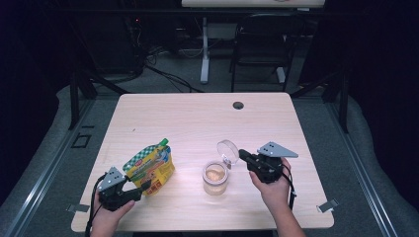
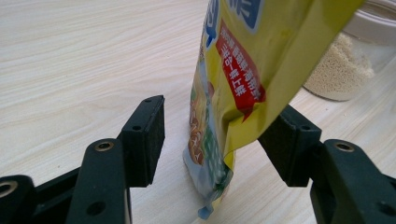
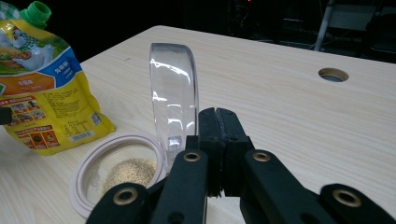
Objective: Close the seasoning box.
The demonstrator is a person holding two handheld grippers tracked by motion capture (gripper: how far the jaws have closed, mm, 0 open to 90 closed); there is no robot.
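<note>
A: Starting at our left gripper [image 2: 212,140]: jaws apart, straddling the bottom corner of the yellow pouch [image 2: 243,79]. One pad sits just beside the pouch, the other is partly behind it; we can't tell if either touches.

B: Pouch orientation?

A: In the high view the pouch [image 1: 150,166] has its long axis running from our left gripper [image 1: 140,189] up and away, green cap [image 1: 163,142] at the far end. Left gripper view shows its bottom edge down near the table [image 1: 197,118] (contact point is not visible).

B: Right side?

A: Right gripper [image 3: 218,121] has its jaws pressed together, with the clear lid [image 3: 173,100] standing on edge just beside them. We can't confirm the lid is actually pinched. High view puts the lid [image 1: 228,151] just above the jar [image 1: 216,177], which sits mid-table, right of the pouch.

B: View differences?

A: Right gripper view looks down into the open jar [image 3: 116,170]: pale granules [image 3: 130,171] at the bottom. Left gripper view shows the same fill through the jar [image 2: 348,60] wall.
</note>
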